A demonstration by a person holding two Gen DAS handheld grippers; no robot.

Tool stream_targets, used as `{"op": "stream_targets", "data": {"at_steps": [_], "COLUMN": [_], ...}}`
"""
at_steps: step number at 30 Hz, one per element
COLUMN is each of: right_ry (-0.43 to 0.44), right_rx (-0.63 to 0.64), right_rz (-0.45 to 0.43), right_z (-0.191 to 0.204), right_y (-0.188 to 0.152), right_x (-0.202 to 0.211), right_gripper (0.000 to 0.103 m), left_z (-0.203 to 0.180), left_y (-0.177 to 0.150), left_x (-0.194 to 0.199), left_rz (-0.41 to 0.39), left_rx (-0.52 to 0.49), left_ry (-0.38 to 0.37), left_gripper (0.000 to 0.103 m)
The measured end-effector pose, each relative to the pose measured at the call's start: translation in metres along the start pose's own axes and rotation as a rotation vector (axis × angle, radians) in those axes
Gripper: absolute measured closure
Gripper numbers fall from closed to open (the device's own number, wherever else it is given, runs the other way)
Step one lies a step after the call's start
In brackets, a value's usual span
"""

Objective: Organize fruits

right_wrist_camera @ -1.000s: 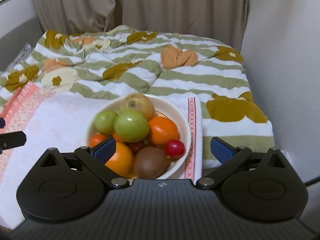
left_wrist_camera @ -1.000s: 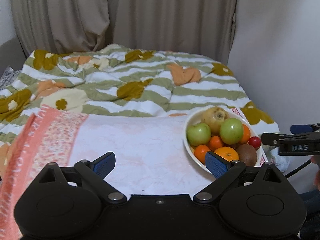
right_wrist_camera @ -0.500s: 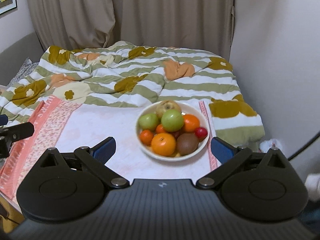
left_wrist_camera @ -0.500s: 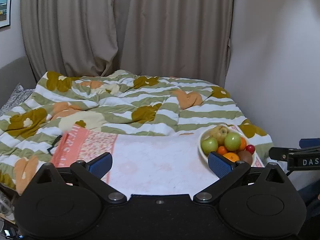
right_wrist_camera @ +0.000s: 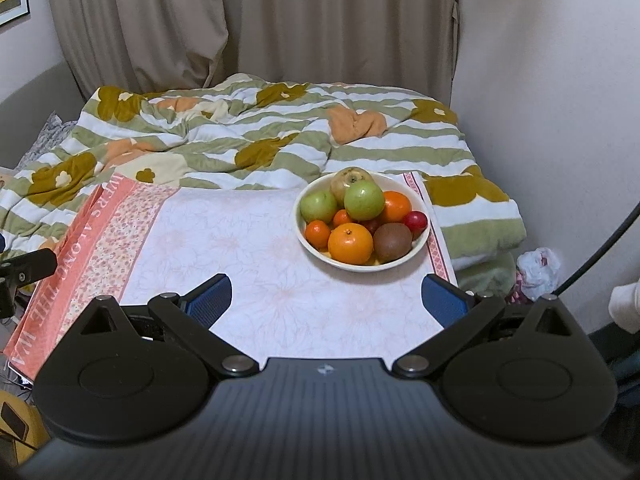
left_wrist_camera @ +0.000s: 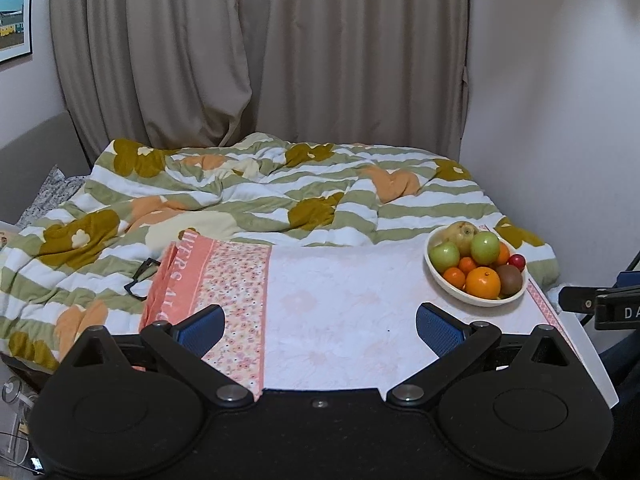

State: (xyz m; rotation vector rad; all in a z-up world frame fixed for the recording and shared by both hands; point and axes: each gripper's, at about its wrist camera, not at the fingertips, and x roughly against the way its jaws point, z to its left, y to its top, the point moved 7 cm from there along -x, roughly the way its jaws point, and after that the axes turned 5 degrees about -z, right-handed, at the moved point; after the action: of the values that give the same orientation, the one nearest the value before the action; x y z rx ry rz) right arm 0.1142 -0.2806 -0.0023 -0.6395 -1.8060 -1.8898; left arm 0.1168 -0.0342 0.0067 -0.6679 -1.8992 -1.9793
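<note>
Bed w/ striped floral duvet (right_wrist_camera: 248, 136) fills the bkgd, curtains (left_wrist_camera: 280, 52) behind. Tabletop w/ pink-white floral cloth (right_wrist_camera: 240, 256) sits in front of bed. White bowl (right_wrist_camera: 362, 266) at cloth's far right corner, heaped w/ fruit: 2 green apples, pear, oranges, kiwi (right_wrist_camera: 392, 242), small red fruit. Left claw (left_wrist_camera: 318, 326) released, jaws just opened to full width, nothing btwn them. Right claw (right_wrist_camera: 326, 296) also wide apart, empty, near the bowl but not touching it.

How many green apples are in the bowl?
2. One green apple sits at the bowl's left side; the other green apple sits on top, in the middle. More could hide underneath.
</note>
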Motion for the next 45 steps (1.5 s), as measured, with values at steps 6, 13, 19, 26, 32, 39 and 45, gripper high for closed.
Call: {"op": "stream_targets", "data": {"at_steps": [6,13,19,26,32,39,45], "right_ry": [-0.006,-0.003,-0.002,-0.001,-0.002,-0.003,-0.005], "right_rx": [0.001,0.001,0.001,0.001,0.001,-0.003,-0.002], "right_rz": [0.001,-0.001,0.002,0.005,0.006,0.016,0.014], "right_z": [0.001,0.002,0.003,0.003,0.003,0.002,0.001], "right_y": [-0.002,-0.003,-0.004,-0.004,-0.006,-0.009,-0.01], "right_x": [0.004,0.005,0.006,0.006,0.006,0.001,-0.001], "right_gripper": [0.0,0.0,0.0,0.0,0.0,0.0,0.0], "left_z": [0.002,0.004,0.001,-0.001,0.0,0.001,-0.001], "left_y": [0.0,-0.001,0.002,0.004,0.004,0.004,0.002], "left_x": [0.001,0.003,0.007,0.004,0.002,-0.003,-0.006], "left_rz": [-0.001,-0.004,-0.012,-0.015,-0.014,-0.01,-0.003], "left_rx": [0.001,0.001,0.002,0.003,0.006,0.009,-0.002], "left_ry": [0.0,0.002,0.009,0.014,0.014,0.013,0.01], "left_gripper": [0.0,0.0,0.0,0.0,0.0,0.0,0.0]}}
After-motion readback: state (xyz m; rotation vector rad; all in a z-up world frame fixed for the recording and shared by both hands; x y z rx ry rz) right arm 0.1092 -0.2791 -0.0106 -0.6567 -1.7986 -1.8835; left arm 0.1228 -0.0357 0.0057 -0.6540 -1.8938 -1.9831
